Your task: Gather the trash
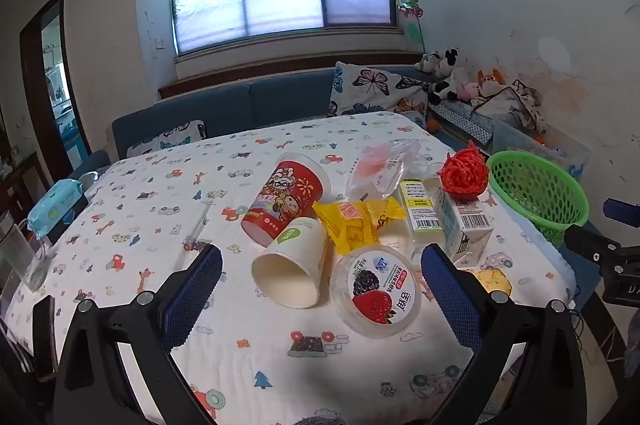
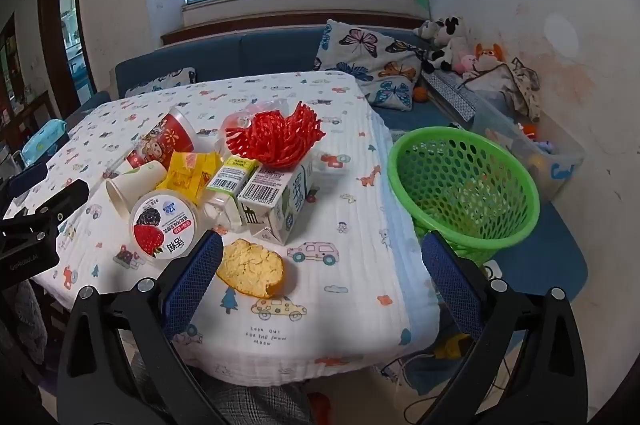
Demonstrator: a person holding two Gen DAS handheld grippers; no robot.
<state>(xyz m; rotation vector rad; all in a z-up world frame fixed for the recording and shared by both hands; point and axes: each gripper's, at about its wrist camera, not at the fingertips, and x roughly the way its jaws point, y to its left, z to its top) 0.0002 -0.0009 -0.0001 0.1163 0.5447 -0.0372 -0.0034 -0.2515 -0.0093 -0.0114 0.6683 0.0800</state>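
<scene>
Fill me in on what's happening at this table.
A person holds two grippers over a table strewn with trash, and nothing is picked up yet. The left gripper is open above a tipped paper cup and a fruit yogurt tub. The right gripper is open near a piece of orange peel. A green basket sits off the table's right edge, apparently empty.

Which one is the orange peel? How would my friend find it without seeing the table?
Start at the table with the cartoon-car cloth and find the pile of cups and cartons in its middle. Just in front of the white milk carton, nearest the front edge, lies the orange peel. It is the only flat, curled scrap, pale yellow inside with an orange rim, and it has no printing.
</scene>
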